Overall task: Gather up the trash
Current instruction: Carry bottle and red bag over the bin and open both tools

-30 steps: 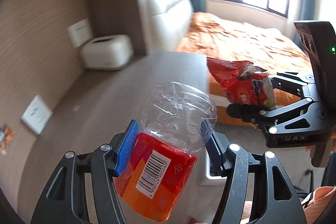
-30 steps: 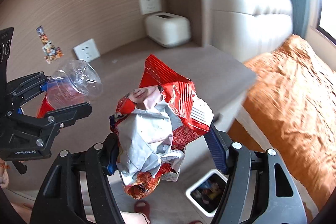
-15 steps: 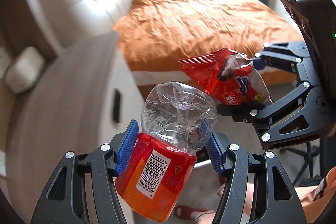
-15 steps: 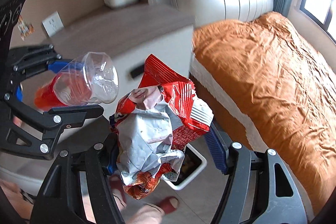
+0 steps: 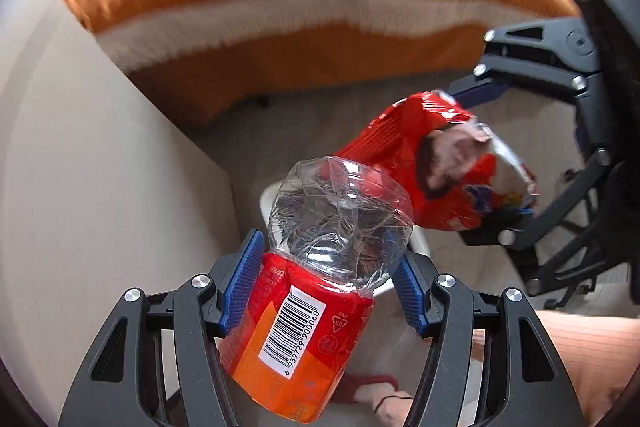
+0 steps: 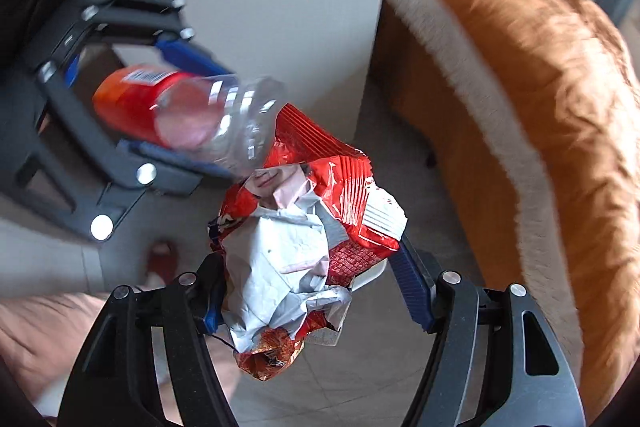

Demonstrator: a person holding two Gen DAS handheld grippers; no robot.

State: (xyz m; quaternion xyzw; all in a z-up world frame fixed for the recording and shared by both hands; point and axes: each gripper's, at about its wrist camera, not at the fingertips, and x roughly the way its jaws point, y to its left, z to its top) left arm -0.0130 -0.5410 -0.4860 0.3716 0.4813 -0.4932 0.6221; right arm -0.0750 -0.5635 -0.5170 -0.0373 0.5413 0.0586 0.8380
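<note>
Gripping crushed bottle, snack wrapper alongside

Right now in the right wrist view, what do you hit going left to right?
Left hand-held gripper → crushed plastic bottle → red snack bag → orange bed cover.

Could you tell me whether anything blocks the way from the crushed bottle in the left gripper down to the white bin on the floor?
Nothing visible does. The left gripper holds the crushed bottle right above the white bin, whose rim peeks out beneath it. The snack bag in the right gripper hangs off to one side, not underneath.
</note>
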